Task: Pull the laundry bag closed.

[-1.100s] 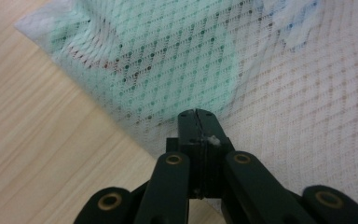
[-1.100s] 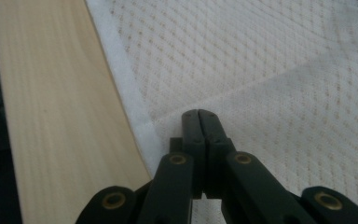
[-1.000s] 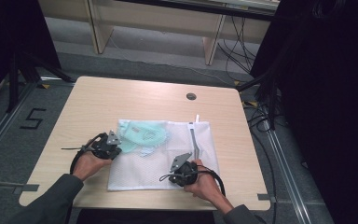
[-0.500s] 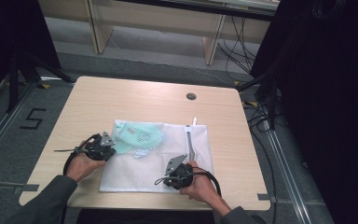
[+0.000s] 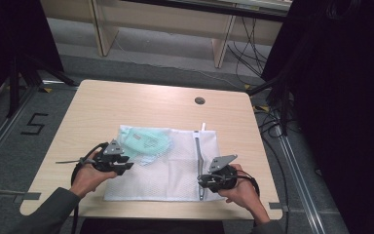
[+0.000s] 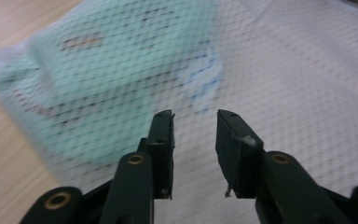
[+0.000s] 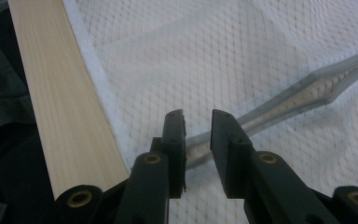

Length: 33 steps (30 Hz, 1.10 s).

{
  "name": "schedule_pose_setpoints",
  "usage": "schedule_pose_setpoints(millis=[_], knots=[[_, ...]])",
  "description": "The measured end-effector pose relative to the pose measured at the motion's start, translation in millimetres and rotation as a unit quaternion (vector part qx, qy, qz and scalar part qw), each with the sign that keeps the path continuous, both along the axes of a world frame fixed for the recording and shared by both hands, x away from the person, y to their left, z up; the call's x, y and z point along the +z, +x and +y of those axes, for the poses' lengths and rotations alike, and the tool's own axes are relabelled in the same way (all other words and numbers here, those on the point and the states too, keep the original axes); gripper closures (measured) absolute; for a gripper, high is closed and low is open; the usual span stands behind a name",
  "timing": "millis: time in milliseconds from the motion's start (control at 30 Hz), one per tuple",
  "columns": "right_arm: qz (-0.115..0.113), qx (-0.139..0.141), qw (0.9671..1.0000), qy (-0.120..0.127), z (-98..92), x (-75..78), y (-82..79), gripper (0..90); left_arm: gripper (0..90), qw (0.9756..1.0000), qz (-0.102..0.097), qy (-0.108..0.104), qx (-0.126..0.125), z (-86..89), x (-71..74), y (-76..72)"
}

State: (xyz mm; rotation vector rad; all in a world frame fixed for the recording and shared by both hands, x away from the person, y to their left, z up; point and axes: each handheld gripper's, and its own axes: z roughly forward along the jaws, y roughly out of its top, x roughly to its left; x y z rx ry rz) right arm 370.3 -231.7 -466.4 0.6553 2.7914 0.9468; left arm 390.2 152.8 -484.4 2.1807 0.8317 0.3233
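White mesh laundry bag (image 5: pixel 170 168) lying flat on the counter (image 5: pixel 126 105), toward the near edge, corners square, weave open and net-like. Inside, toward the bag's far left corner, a folded mint-green garment (image 5: pixel 143 141), soft and blurred behind the netting. Along the bag's right portion, a grey zipper strip (image 5: pixel 199 156), running from far edge to near edge, slightly bowed and parted in the middle.

Left tool (image 6: pixel 193 135) just right of the garment, over the mesh, jaws moderately apart, nothing between them. Right tool (image 7: pixel 197 135) at the near end of the zipper strip, jaws narrowly apart, straddling the grey tape without pinching it, as far as can be told.

Probably the closing step: garment already in, zipper seemingly not yet drawn shut along its middle. Slider not made out. Next move likely calling for a firm pinch on the tape or pull at the strip's near end, and a steadying hold on the mesh beside the garment, so the limp net does not bunch or slide on the smooth pale wood-grain top.

Beyond the bag, a small round grommet (image 5: pixel 199 101) near the far edge.
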Motion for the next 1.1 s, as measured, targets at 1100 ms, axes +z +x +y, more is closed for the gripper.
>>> schedule_pose_setpoints(millis=[1100], knots=[[0.026,0.094,0.9937,-0.056,6.7,-10.7,-10.9,75.6,38.8,0.9999,0.001,0.006,-0.016,-12.4,-1.3,-6.9]])
